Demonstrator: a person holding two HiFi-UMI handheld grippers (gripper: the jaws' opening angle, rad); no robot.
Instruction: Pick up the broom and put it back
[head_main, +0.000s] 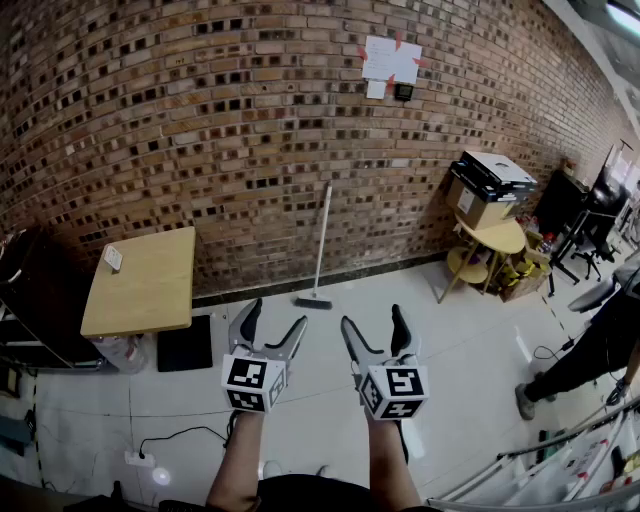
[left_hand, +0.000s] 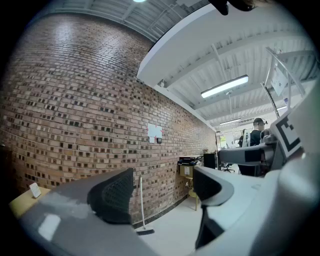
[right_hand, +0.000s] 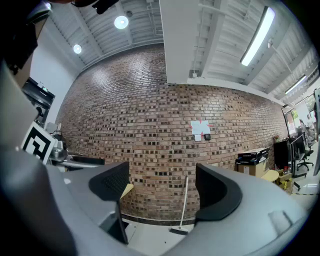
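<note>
Broom (head_main: 321, 245) leans its thin pale handle on the rough brick wall (head_main: 250, 120). Its flat dark brush head rests on the smooth pale floor (head_main: 330, 400) at the wall's foot, right of the squarish wooden table (head_main: 145, 280). My left gripper (head_main: 276, 313) and right gripper (head_main: 372, 316) are level and well short of it, their curved, mesh-textured jaws spread apart, gripping nothing.

Broom (head_main: 318, 250) upright against brick wall (head_main: 200, 120)

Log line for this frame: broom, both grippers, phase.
broom: leaning on brick wall, head on floor, untouched | left gripper: open, empty | right gripper: open, empty | phase: pre-grasp
</note>
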